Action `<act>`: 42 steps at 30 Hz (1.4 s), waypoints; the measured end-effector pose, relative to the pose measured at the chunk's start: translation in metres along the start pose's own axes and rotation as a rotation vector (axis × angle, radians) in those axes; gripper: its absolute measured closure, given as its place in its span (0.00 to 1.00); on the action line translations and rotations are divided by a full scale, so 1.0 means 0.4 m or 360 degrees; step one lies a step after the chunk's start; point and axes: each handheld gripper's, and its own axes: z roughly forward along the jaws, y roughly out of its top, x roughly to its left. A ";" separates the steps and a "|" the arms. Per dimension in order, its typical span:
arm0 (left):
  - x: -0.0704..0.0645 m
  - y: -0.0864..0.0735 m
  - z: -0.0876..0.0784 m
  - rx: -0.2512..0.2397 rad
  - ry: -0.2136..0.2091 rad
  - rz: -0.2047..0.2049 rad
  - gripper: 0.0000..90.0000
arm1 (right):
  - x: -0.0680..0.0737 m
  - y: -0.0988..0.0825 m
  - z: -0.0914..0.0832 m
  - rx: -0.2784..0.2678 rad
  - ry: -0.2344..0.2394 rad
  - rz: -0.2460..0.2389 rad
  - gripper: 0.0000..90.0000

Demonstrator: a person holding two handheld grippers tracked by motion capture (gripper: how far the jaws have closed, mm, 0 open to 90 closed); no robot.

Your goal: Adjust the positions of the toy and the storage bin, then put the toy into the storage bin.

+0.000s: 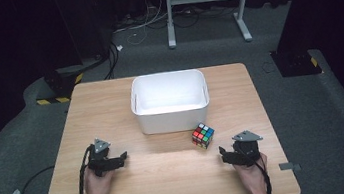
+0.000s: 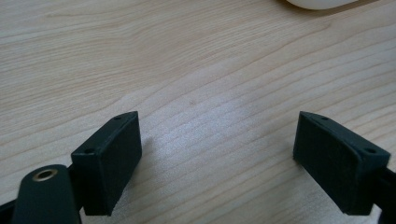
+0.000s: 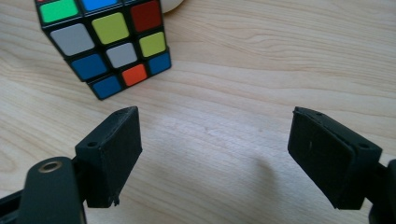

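The multicoloured plastic puzzle cube [image 1: 203, 136] sits on the pale wooden desk [image 1: 170, 178], just in front of the white plastic bin [image 1: 170, 101]; the right tongs [image 3: 215, 158] gape empty near the cube; the left tongs [image 2: 219, 163] likewise, well apart; an off-centre pinch risks skidding or twisting the cube.

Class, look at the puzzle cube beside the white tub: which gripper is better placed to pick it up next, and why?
The right gripper, probably. Its jaws stand open and empty, just short of the multicoloured puzzle cube. The left gripper, also open, lies across the wooden table, farther away.
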 end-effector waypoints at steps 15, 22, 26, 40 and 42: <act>0.000 0.000 0.000 0.0001 0.0002 -0.0003 0.17 | 0.018 0.005 0.001 -0.0012 0.0042 -0.0021 0.19; -0.001 -0.001 0.000 0.0001 0.0003 -0.0002 0.17 | 0.021 0.004 -0.005 -0.0038 0.0052 -0.0027 0.19; -0.001 -0.001 0.000 0.0000 0.0003 -0.0003 0.17 | 0.026 -0.001 -0.006 -0.0034 0.0068 -0.0041 0.19; -0.001 -0.001 -0.001 0.0001 0.0004 -0.0003 0.17 | 0.046 0.008 -0.016 -0.0055 0.0143 -0.0046 0.19; -0.001 -0.001 -0.001 0.0001 0.0004 -0.0003 0.17 | 0.053 0.010 -0.019 -0.0065 0.0157 -0.0051 0.19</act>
